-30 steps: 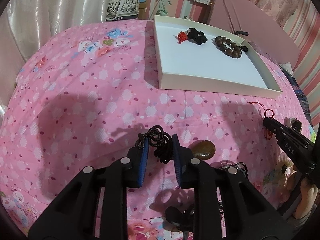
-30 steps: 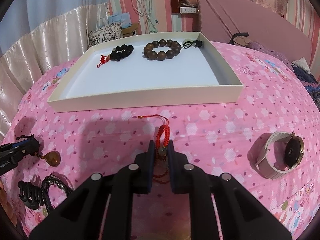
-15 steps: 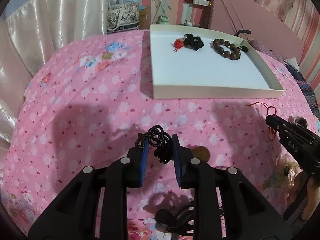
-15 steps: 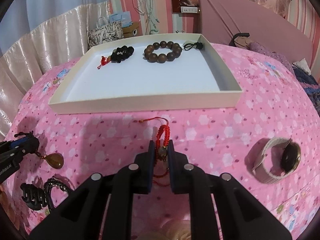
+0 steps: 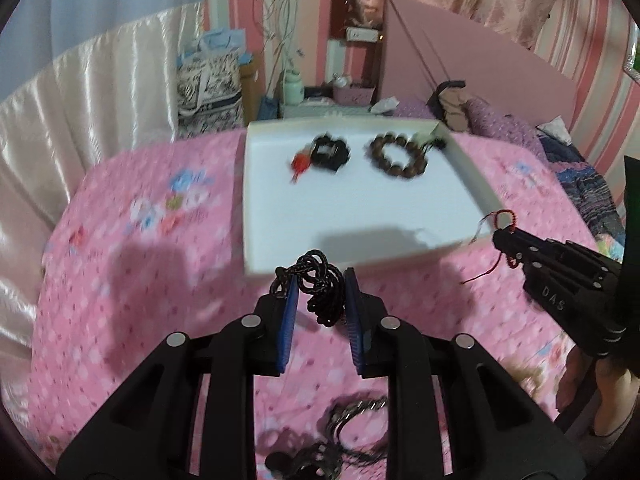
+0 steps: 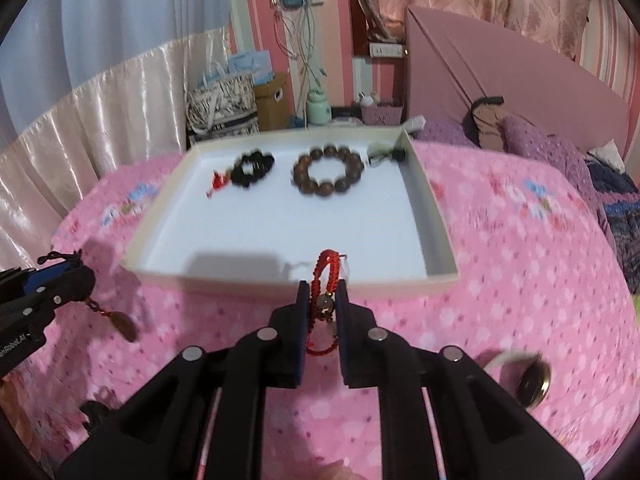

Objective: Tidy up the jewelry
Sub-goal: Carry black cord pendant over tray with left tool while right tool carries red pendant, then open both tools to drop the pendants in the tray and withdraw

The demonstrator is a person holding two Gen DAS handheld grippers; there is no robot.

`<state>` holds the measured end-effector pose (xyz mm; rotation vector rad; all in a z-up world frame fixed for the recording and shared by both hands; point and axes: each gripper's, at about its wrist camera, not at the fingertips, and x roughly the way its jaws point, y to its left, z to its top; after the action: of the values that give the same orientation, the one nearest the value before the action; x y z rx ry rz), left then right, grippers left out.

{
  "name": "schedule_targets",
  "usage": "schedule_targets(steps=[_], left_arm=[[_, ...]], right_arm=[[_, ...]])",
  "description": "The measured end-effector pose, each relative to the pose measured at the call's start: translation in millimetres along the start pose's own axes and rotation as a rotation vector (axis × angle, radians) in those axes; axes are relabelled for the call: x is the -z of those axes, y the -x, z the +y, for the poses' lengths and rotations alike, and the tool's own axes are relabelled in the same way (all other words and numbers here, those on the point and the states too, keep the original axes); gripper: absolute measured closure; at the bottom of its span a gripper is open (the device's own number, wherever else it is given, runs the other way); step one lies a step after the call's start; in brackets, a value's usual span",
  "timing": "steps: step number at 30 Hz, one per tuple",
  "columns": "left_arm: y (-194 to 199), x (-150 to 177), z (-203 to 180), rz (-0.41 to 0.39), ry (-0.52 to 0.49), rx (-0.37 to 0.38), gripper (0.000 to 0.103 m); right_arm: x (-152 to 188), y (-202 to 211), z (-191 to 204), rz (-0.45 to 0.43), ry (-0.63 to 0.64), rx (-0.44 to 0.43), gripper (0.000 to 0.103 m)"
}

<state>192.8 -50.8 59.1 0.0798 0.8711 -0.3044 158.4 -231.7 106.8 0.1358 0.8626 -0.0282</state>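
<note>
The left gripper (image 5: 320, 292) is nearly closed and squeezes a bunch of black cord (image 5: 320, 294) between its blue pads. The cord sticks up past the fingertips and also hangs down between the fingers. From the right wrist view a brown stone (image 6: 123, 322) hangs on this cord under the left gripper, above the pink bedspread (image 5: 140, 280).

The right gripper (image 6: 324, 300) is nearly closed too. It pinches a red string bracelet (image 6: 326, 280) with a small round bead on it. The bracelet runs along the fingers: one loop pokes out past the tips toward the white tray (image 6: 280, 280) and another loop hangs back between the fingers.

Both grippers are held just in front of the tray's near wall. At the far end of the tray lie a black bead bracelet (image 6: 254, 168) with a red tassel and a brown bead bracelet (image 6: 327, 176). A watch (image 6: 532, 380) lies on the bedspread to the right
</note>
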Motion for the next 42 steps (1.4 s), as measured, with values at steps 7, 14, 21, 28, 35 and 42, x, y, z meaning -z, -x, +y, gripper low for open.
schedule_targets(steps=[7, 14, 21, 28, 35, 42], left_arm=[[-2.6, -56.5, -0.4, -0.054, 0.007, -0.006, 0.082], [-54.1, -101.0, 11.0, -0.016, 0.019, -0.026, 0.082], [-119.2, -123.7, 28.9, 0.047, 0.031, -0.086, 0.082], [-160.5, -130.2, 40.7, 0.080, 0.042, -0.102, 0.081], [-183.5, -121.6, 43.0, 0.120, 0.043, -0.127, 0.081], [-187.4, -117.5, 41.3, 0.136, 0.043, -0.121, 0.079]], right_arm=[[-51.8, -9.6, -1.2, -0.045, 0.006, 0.004, 0.091], [-84.6, -56.0, -9.8, -0.008, 0.016, 0.044, 0.091], [-100.0, -113.3, -32.8, 0.054, 0.009, 0.118, 0.090], [-106.4, -160.3, -49.6, 0.128, 0.005, 0.137, 0.091], [-97.1, -180.3, -54.8, 0.172, 0.016, 0.153, 0.090], [-95.6, -175.9, -48.9, 0.196, 0.039, 0.124, 0.080]])
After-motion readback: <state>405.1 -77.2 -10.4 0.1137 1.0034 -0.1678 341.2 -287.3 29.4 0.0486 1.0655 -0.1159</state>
